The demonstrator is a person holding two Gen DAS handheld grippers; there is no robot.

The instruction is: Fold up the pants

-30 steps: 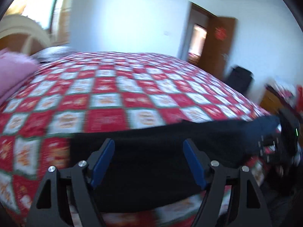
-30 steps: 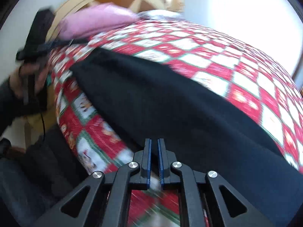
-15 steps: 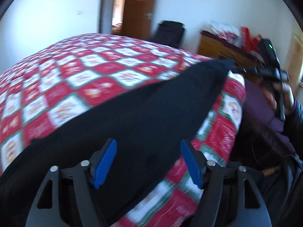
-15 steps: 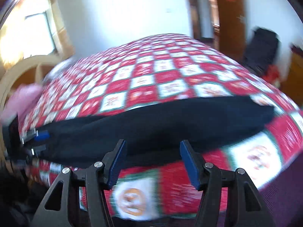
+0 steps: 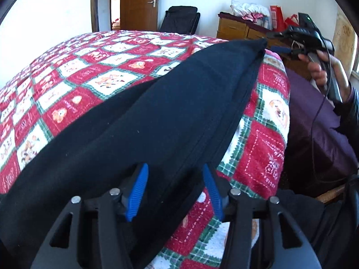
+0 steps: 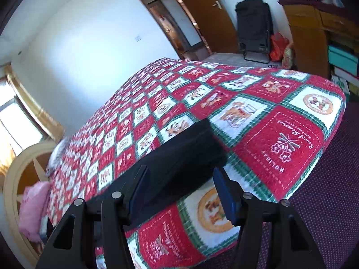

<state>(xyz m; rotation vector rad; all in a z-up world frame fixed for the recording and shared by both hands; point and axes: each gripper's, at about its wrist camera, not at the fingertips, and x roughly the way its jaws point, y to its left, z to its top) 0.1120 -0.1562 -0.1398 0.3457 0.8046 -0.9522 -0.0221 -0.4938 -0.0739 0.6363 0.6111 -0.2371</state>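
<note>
Blue-padded fingers of the left hand-held gripper (image 5: 175, 188) stand spread apart, released, just over one end of the dark pants (image 5: 161, 116). The pants lie flat along the near edge of the bed (image 5: 101, 71), which has a red, white and green patchwork quilt. At their other end, near the bed's corner, the right hand-held gripper (image 6: 181, 192) is likewise released, its fingers either side of the cloth.
</note>
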